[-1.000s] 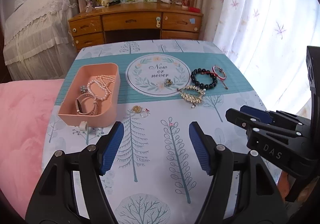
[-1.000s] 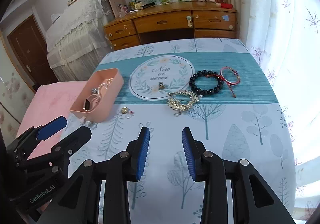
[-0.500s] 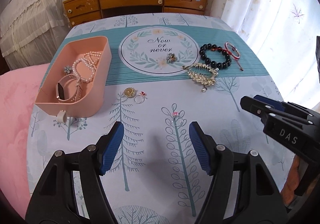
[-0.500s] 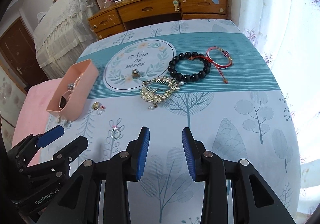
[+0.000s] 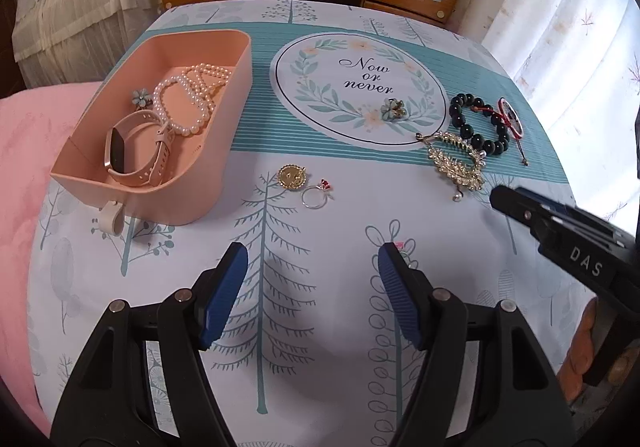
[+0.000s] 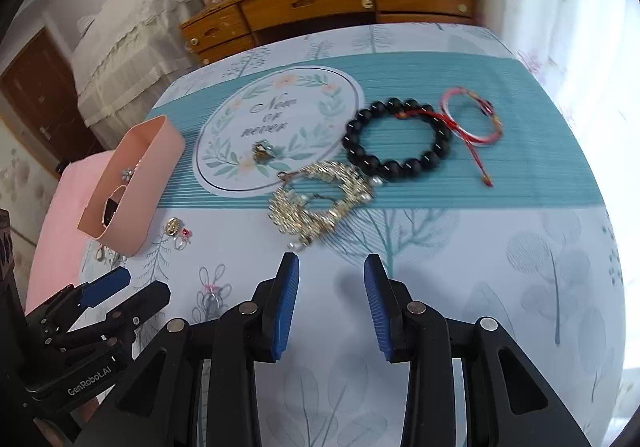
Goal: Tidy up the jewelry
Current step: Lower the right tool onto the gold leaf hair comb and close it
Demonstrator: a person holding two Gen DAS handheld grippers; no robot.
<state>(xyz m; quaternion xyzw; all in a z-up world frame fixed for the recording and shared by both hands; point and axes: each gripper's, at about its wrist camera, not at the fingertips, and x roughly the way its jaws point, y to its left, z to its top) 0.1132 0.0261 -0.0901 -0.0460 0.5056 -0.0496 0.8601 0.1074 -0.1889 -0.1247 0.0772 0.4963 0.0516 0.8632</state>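
Two handheld grippers are pointed down over a table (image 5: 460, 231) covered with a tree-print cloth. The left gripper (image 5: 313, 287) is seen with its blue-padded fingers (image 5: 224, 295) spread fairly wide, nothing between them, just bare cloth below. A small ring with a pink stone (image 5: 402, 247) is lying right at the tip of its right finger, partly hidden behind it, so contact can't be judged. The right gripper (image 6: 331, 299) is held with a narrower gap, also empty, and the gold leaf brooch (image 6: 320, 203) with its little pearl drops is found just beyond its tips.

On the left, a pink tray (image 5: 216, 151) is already loaded with a pearl bracelet (image 5: 188, 99), a pink watch band (image 5: 138, 151) and a small flower piece (image 5: 141, 98). A white loop (image 5: 110, 217) is seen at the tray's near wall, outside it.

Loose stuff left on the cloth: a gold round pendant (image 5: 293, 177) and a silver ring with a red stone (image 5: 316, 195) just right of the tray, side by side; a small flower clip (image 5: 394, 109) on the round "Now or never" print; a black bead bracelet (image 6: 396, 139) further right on the teal band, with a red and pink cord bracelet (image 6: 472, 119) lapped over its far-right side. The brooch is touching the black beads at its far edge.
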